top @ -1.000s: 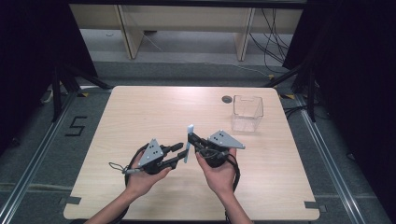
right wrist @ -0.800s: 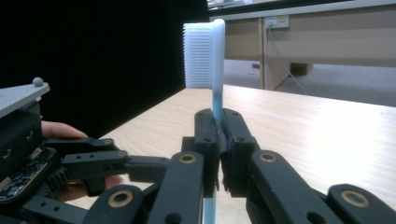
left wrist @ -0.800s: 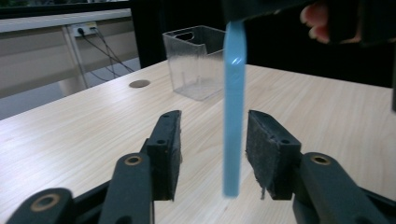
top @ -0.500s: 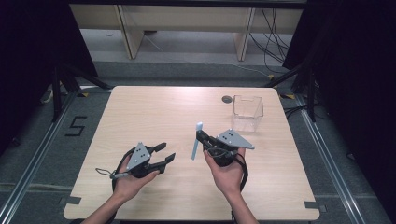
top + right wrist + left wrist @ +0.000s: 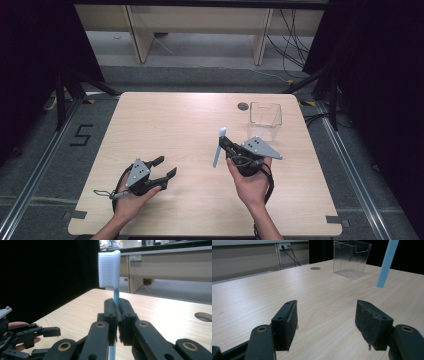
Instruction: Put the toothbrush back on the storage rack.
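A toothbrush [image 5: 217, 150] with a light blue handle and a white head [image 5: 108, 268] stands nearly upright over the middle of the table. My right gripper [image 5: 223, 142] is shut on its handle just below the head, seen close in the right gripper view [image 5: 117, 307]. My left gripper [image 5: 166, 166] rests low at the front left, apart from the brush. Its jaws have just been opening and now stand wide with only bare table between them [image 5: 325, 322]. The lower end of the brush handle [image 5: 387, 262] hangs at the upper right of the left gripper view.
A clear ribbed plastic container [image 5: 265, 120] stands at the back right of the wooden table [image 5: 175, 125], also seen in the left gripper view [image 5: 350, 257]. A round cable hole [image 5: 243, 106] lies just left of it. Dark curtains flank the table.
The left gripper has drawn away from the toothbrush to the left and toward the front, sinking lower, and its jaws have opened. The right gripper keeps the brush.
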The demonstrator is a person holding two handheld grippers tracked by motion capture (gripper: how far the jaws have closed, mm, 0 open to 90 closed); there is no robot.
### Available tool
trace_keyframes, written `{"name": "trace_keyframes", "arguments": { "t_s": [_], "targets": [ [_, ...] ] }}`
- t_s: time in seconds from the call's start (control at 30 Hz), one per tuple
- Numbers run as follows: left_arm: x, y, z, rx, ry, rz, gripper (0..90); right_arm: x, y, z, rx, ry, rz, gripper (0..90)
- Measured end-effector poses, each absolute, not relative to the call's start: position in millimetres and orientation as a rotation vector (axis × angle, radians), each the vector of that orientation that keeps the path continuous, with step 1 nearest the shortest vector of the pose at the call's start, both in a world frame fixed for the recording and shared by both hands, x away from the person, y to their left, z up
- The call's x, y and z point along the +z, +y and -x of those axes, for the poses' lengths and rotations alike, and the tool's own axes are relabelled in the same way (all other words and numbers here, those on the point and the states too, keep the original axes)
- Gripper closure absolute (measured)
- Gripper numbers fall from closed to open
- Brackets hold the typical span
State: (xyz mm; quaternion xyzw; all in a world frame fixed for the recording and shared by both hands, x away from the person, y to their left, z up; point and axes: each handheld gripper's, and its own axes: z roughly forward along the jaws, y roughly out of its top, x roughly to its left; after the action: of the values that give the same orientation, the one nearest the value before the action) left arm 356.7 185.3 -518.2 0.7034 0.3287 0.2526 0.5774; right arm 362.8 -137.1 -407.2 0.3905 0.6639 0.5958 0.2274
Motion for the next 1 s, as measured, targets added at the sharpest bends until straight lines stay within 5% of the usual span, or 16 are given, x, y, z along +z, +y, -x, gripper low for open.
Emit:
{"name": "trace_keyframes", "arguments": {
  "t_s": [1.0],
  "targets": [
    [-523.0, 187.6, -355.0, 0.612, 0.79, -1.612, 33.4, -403.7, -155.6, -366.6, 1.571, 1.784, -1.09, 86.4]
  ]
}}
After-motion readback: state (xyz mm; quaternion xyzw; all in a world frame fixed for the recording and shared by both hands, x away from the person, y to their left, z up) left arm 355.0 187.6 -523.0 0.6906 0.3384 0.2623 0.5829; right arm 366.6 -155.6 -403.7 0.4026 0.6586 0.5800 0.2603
